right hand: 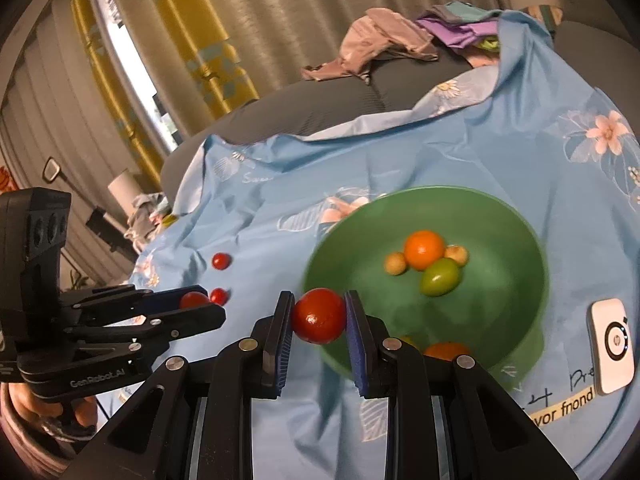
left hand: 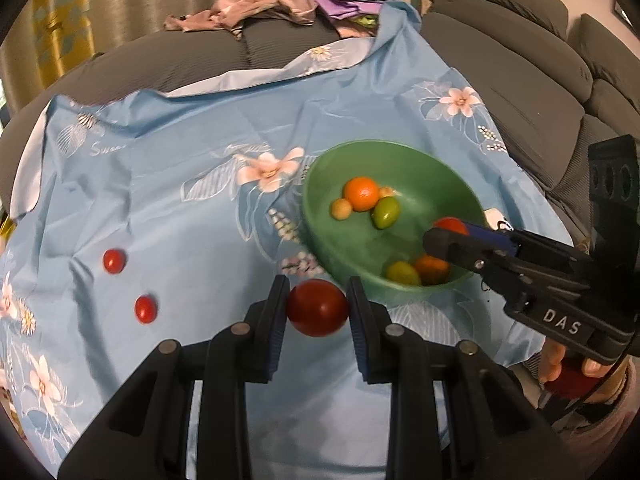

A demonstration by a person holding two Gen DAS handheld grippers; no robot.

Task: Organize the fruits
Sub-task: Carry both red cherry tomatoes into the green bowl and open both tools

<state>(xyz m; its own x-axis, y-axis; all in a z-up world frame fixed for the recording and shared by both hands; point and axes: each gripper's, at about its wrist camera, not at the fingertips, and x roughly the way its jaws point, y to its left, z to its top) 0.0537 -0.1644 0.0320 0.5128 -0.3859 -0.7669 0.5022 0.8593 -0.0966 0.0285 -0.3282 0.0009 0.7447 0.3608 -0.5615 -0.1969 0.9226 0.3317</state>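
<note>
1. Red tomato (left hand: 318, 307) pinched tight in the left gripper (left hand: 318, 308), just short of the green bowl (left hand: 320, 216) rim
2. Right gripper (right hand: 319, 316) clamps a second red tomato (right hand: 319, 315), hanging over the bowl's near edge
3. Inside the bowl: an orange (right hand: 424, 249), a green fruit (right hand: 440, 276), small yellow ones
4. Two small red tomatoes (left hand: 114, 261) lie on the blue cloth (left hand: 180, 208), well left of the bowl

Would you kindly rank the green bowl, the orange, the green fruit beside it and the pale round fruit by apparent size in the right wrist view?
1. green bowl
2. orange
3. green fruit, nearly matching the orange
4. pale round fruit
</note>
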